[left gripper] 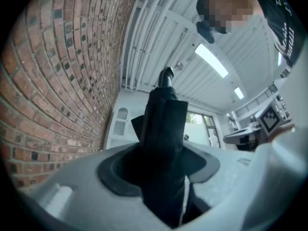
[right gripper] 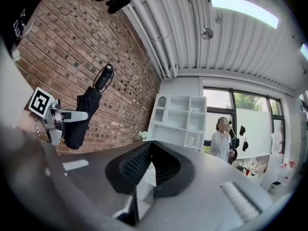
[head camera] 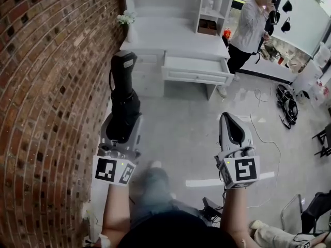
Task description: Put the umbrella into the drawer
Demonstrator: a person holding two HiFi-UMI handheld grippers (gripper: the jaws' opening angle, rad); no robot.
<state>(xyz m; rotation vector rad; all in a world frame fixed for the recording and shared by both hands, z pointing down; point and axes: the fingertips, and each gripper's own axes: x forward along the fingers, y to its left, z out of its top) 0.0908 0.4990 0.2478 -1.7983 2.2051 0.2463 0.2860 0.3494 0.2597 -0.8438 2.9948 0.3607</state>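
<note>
A black folded umbrella (head camera: 124, 92) stands up out of my left gripper (head camera: 124, 119), which is shut on its folded cloth, with the handle (head camera: 123, 61) pointing away from me. In the left gripper view the umbrella (left gripper: 163, 124) fills the middle and rises between the jaws. The white drawer (head camera: 196, 67) is pulled open from the white desk (head camera: 170, 35) ahead, some way beyond both grippers. My right gripper (head camera: 227, 117) is level and to the right, shut with nothing in it. In the right gripper view the closed jaws (right gripper: 150, 146) face the desk (right gripper: 180, 121), with the umbrella (right gripper: 86, 114) at the left.
A brick wall (head camera: 46, 87) runs close along my left. A person (head camera: 248, 25) stands right of the desk. A small plant (head camera: 125, 18) sits on the desk's left end. Cables and dark gear (head camera: 287, 102) lie on the floor at the right, and a white strip (head camera: 207, 182) lies near my feet.
</note>
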